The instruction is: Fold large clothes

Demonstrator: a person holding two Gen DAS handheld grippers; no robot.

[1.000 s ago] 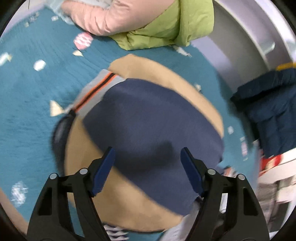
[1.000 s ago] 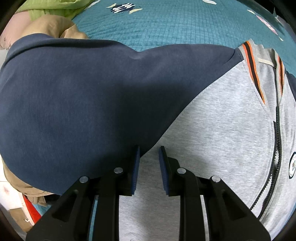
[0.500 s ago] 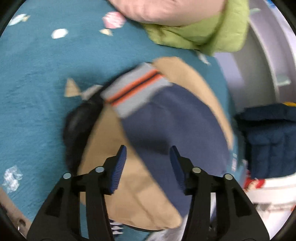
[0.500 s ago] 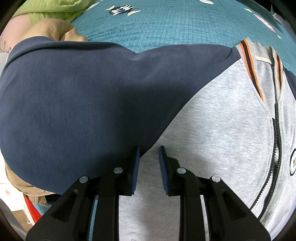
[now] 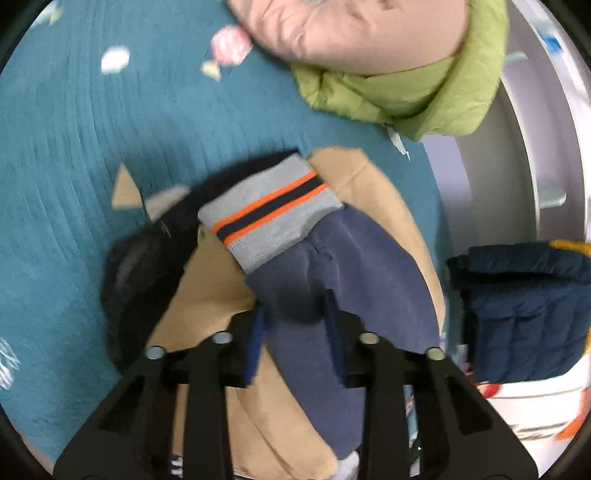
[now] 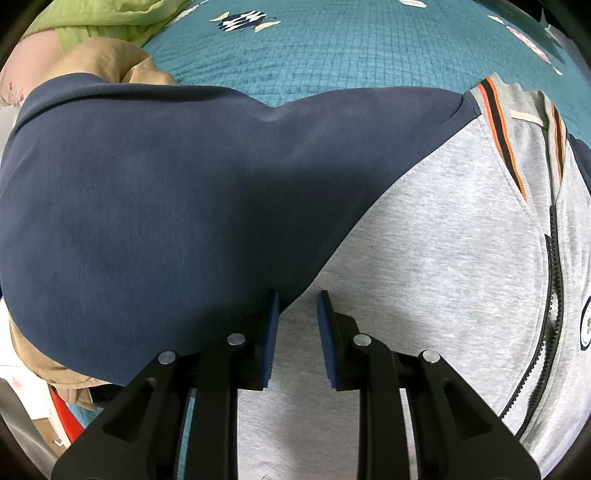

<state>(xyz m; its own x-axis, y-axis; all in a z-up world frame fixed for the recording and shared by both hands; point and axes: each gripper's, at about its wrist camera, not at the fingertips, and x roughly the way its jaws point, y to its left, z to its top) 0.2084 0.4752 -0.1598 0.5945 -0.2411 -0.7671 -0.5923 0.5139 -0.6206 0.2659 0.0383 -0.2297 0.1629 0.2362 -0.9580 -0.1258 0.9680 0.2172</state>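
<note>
A grey zip jacket [image 6: 443,258] with navy sleeves lies flat on the teal bedspread [image 6: 351,48]. My right gripper [image 6: 295,317] rests low on the seam between its navy sleeve [image 6: 147,206] and grey front, jaws a narrow gap apart, nothing between them. In the left wrist view my left gripper [image 5: 293,317] is shut on the navy sleeve [image 5: 354,273] just behind its grey cuff with orange and black stripes [image 5: 269,210], pinching a fold of cloth.
A tan garment [image 5: 214,280] and a black one [image 5: 140,266] lie under the sleeve. A pink [image 5: 351,29] and green [image 5: 406,88] pile sits at the bed's far side. A navy quilted jacket [image 5: 528,314] is right of the bed, by the grey rail [image 5: 517,147].
My left gripper has closed from wide open onto the navy sleeve and moved toward its cuff. My right gripper and the jacket body have stayed still.
</note>
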